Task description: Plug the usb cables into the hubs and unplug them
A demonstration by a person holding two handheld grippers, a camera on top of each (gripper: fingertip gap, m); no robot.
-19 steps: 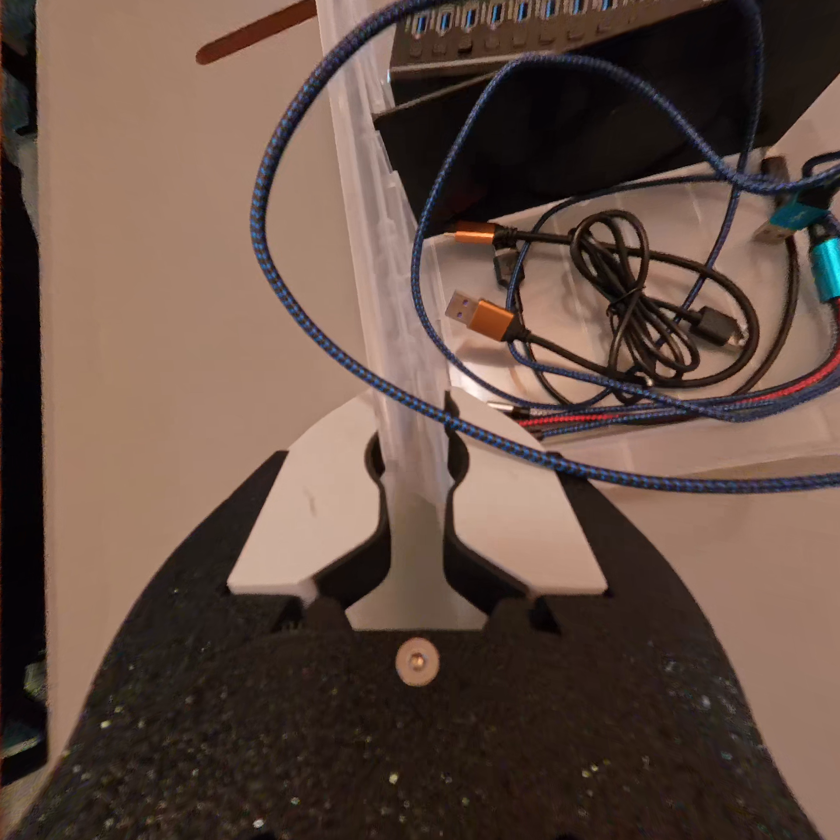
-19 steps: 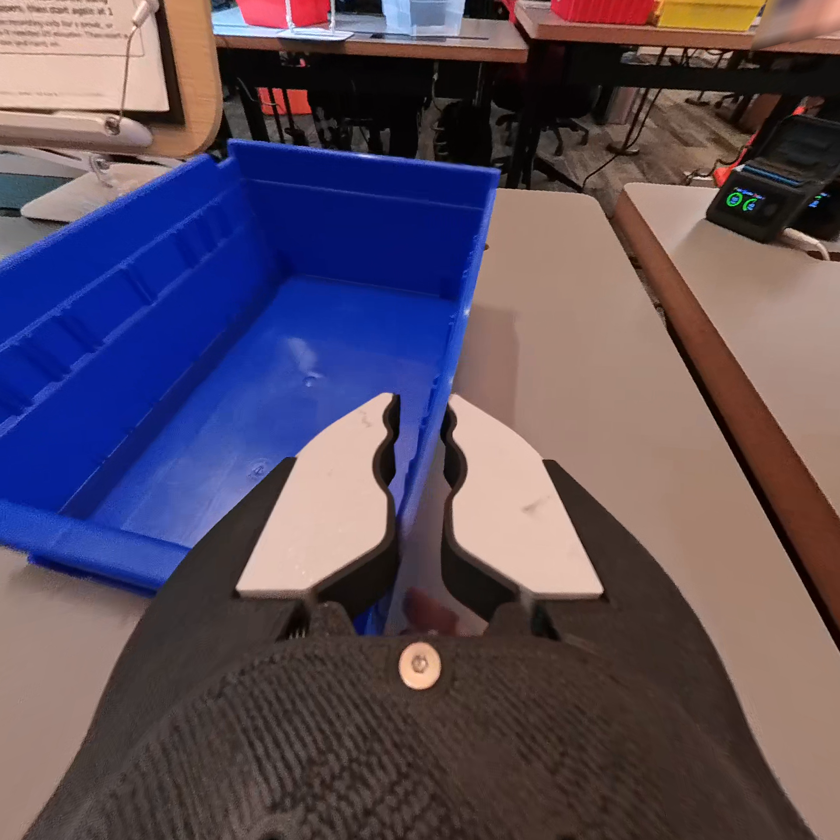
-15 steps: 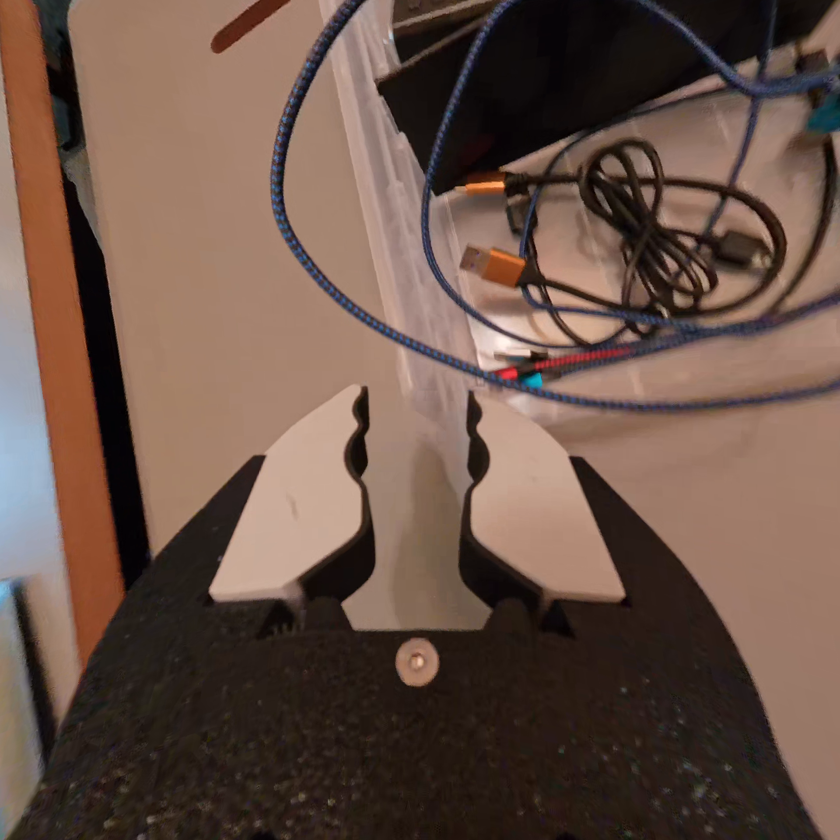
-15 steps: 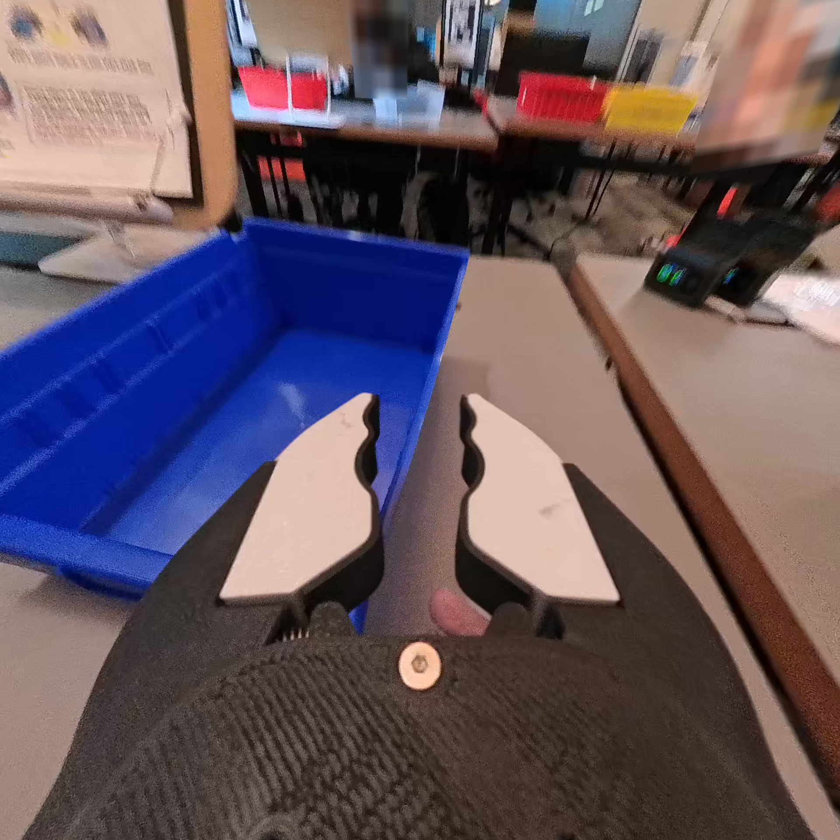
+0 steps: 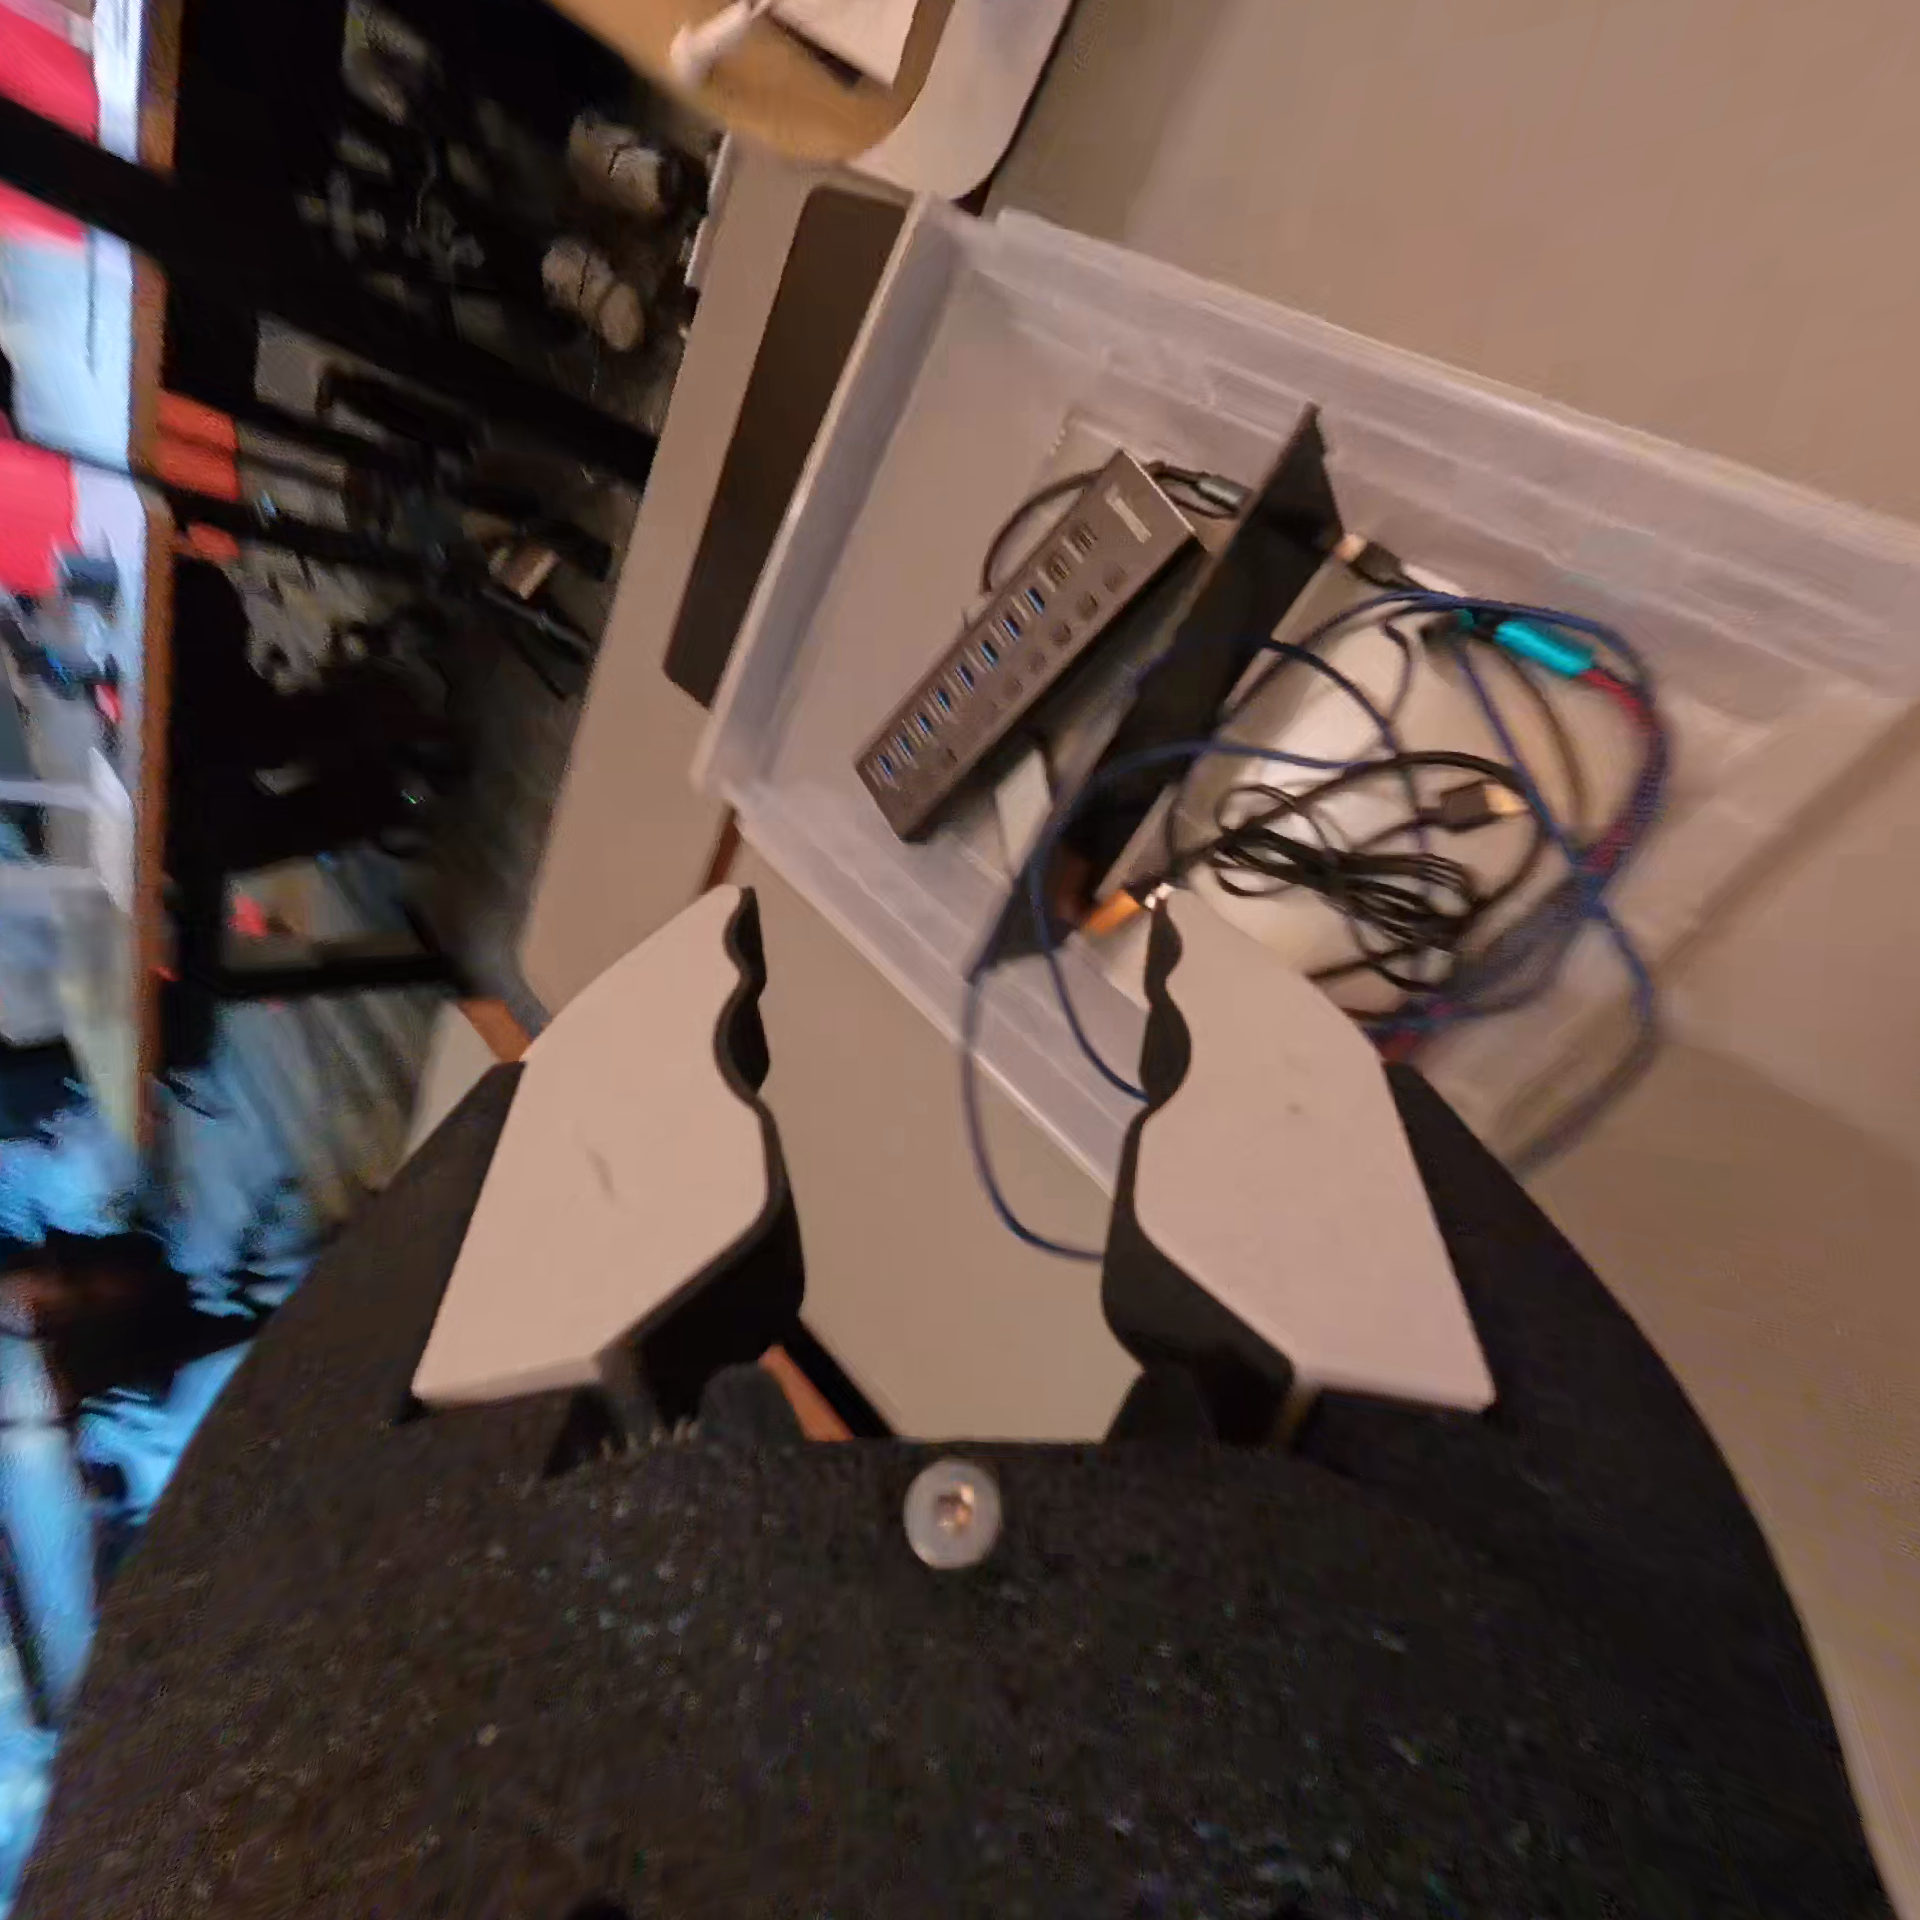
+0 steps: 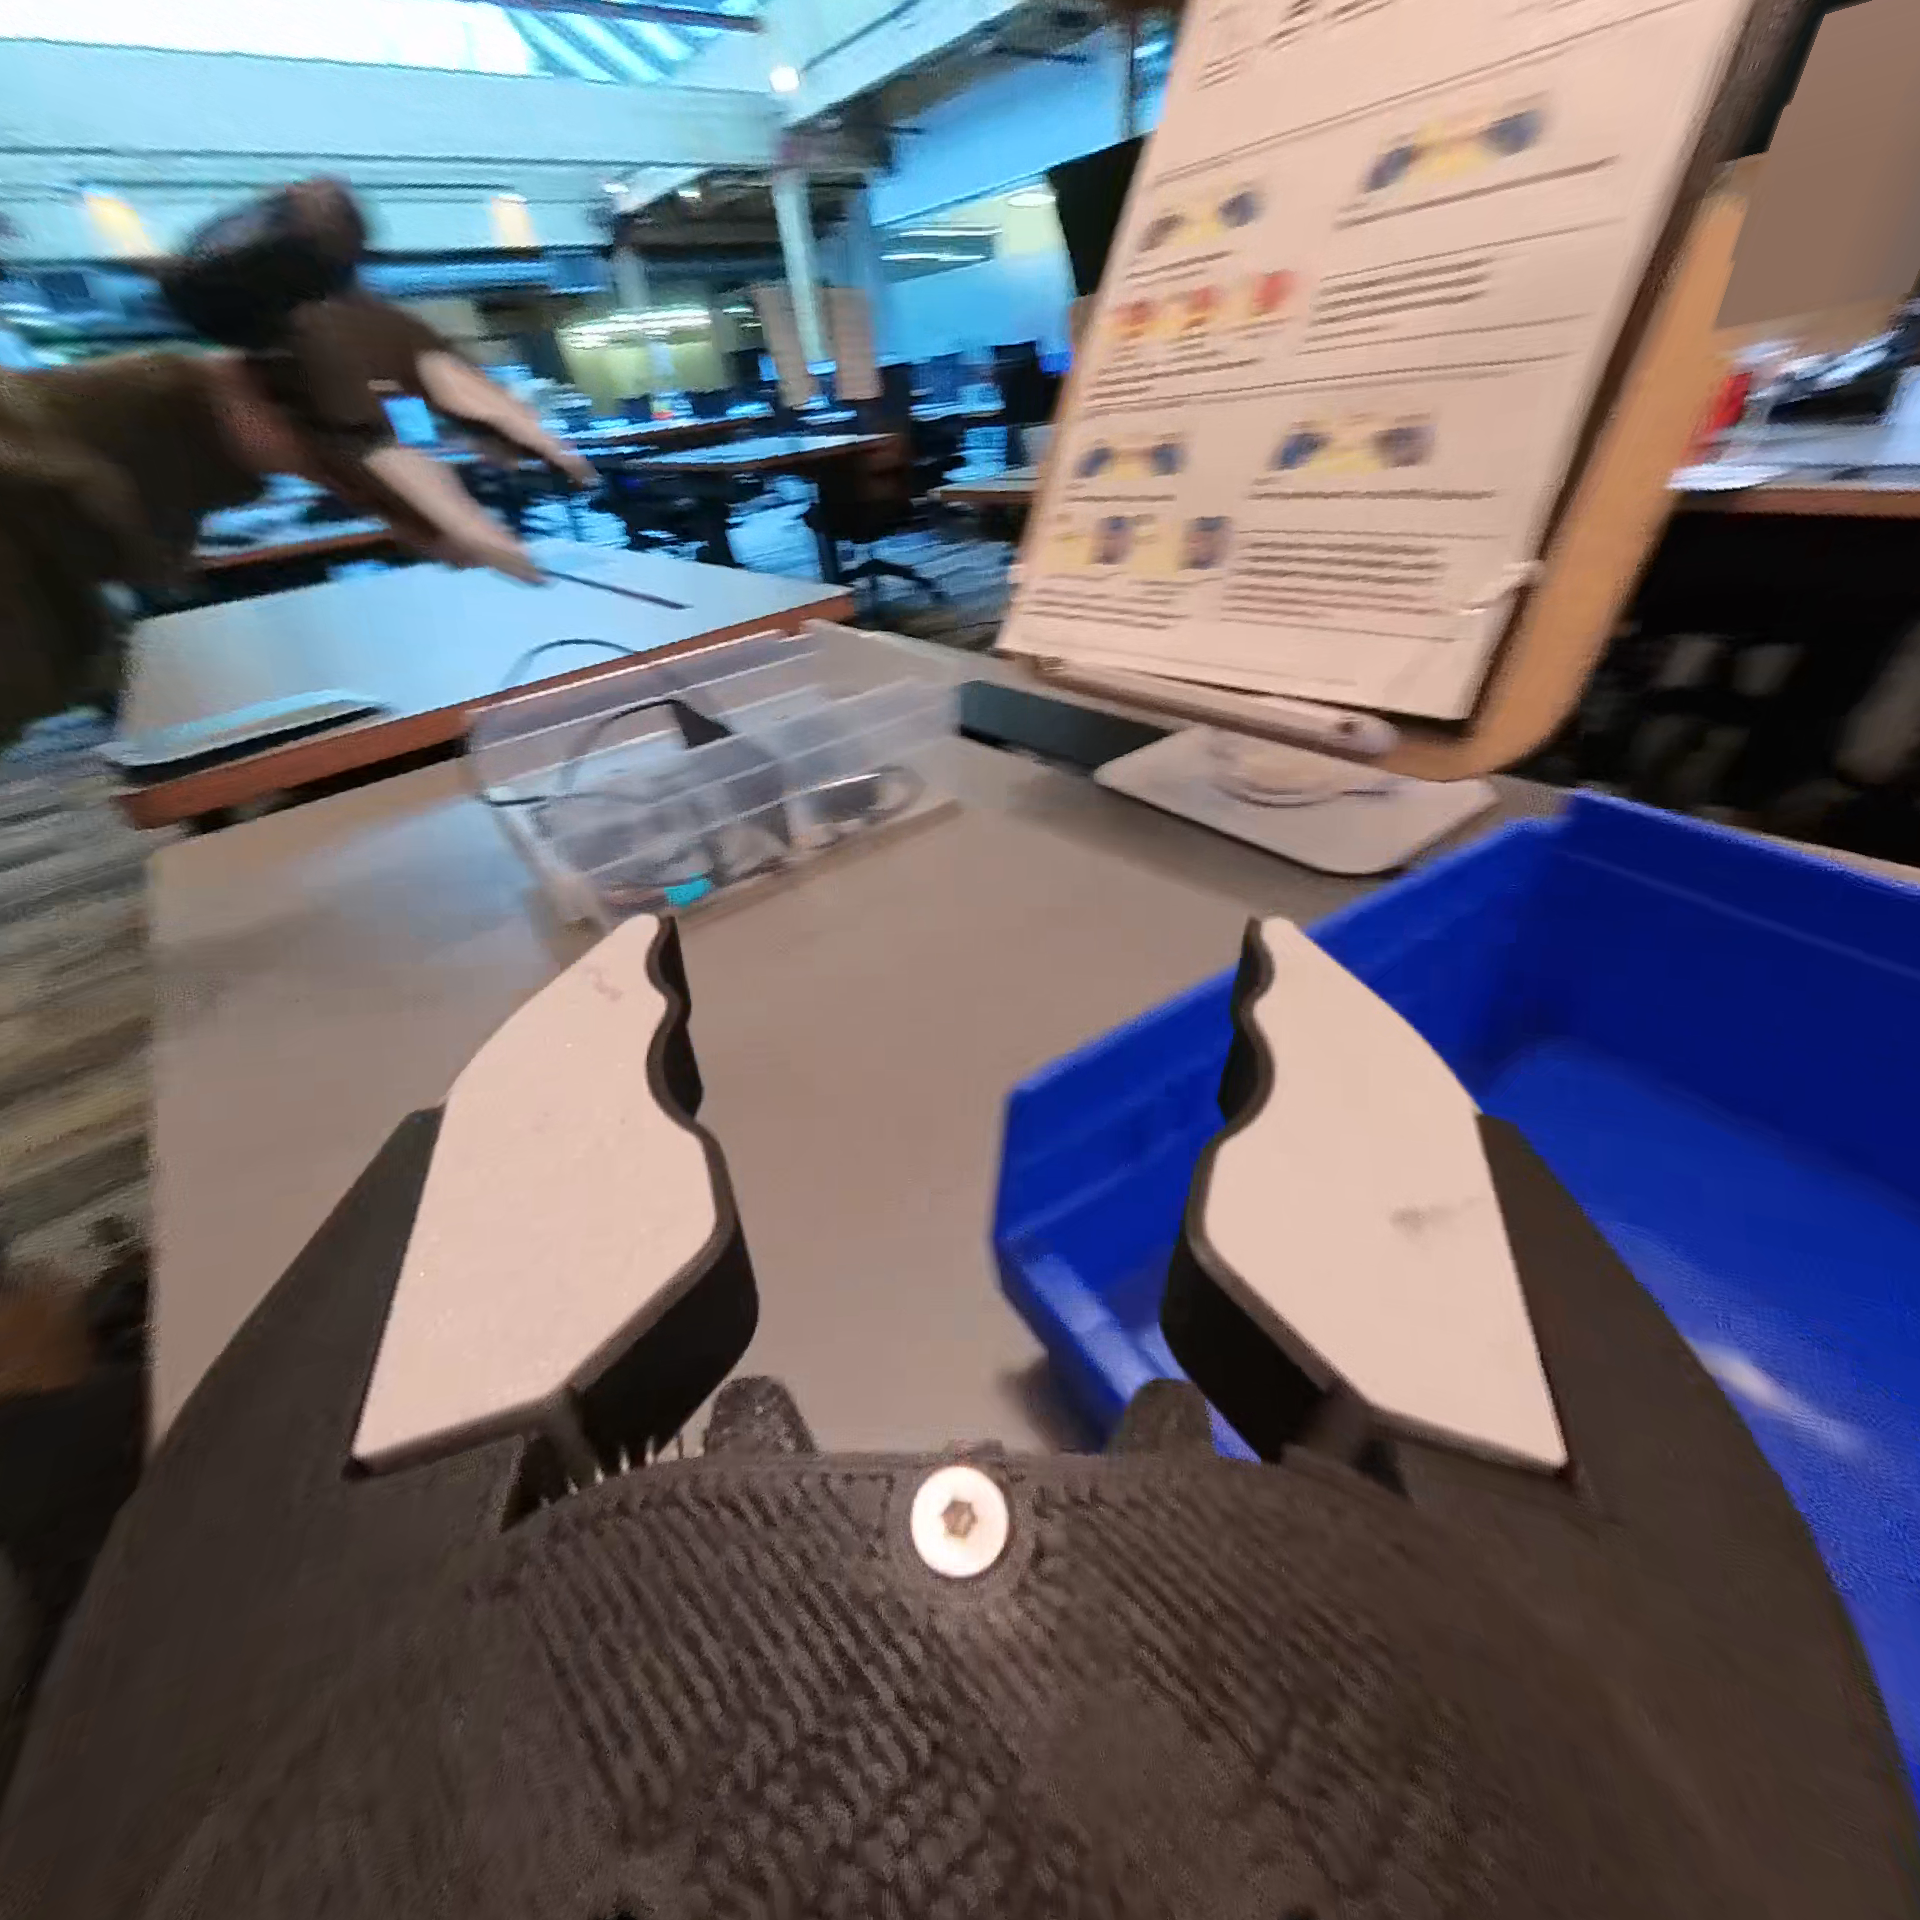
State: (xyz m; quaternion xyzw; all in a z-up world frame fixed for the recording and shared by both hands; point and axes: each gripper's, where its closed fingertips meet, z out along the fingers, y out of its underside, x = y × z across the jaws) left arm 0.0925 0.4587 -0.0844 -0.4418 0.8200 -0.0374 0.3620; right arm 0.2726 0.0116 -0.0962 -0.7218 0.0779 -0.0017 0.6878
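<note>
A clear plastic bin (image 5: 1039,301) lies on the table. In it a grey USB hub (image 5: 1023,644) with a row of blue ports leans on a black divider (image 5: 1236,623). Beside it lies a tangle of cables: a blue braided cable (image 5: 1039,1049) looping over the bin's near wall, a black cable (image 5: 1351,873), an orange-ended plug (image 5: 1117,906) and a teal plug (image 5: 1538,639). My left gripper (image 5: 951,914) is open and empty, raised above the bin's near edge. My right gripper (image 6: 961,940) is open and empty over the table; the bin (image 6: 717,769) shows farther off.
An empty blue bin (image 6: 1558,1039) stands at the right, next to my right gripper. A clipboard with a printed sheet (image 6: 1351,364) stands on a white stand (image 6: 1299,790) behind it. A person (image 6: 260,384) leans over another table at the far left. About 50 centimeters separates my left fingertips from my right. To reach the orange-ended plug (image 5: 1117,906) in a straight line is about 20 centimeters for my left fingers, about 55 centimeters for my right.
My left gripper let go of the clear bin's wall, opened wide and pulled back and up. My right gripper opened wide and swung left, away from the blue bin's wall.
</note>
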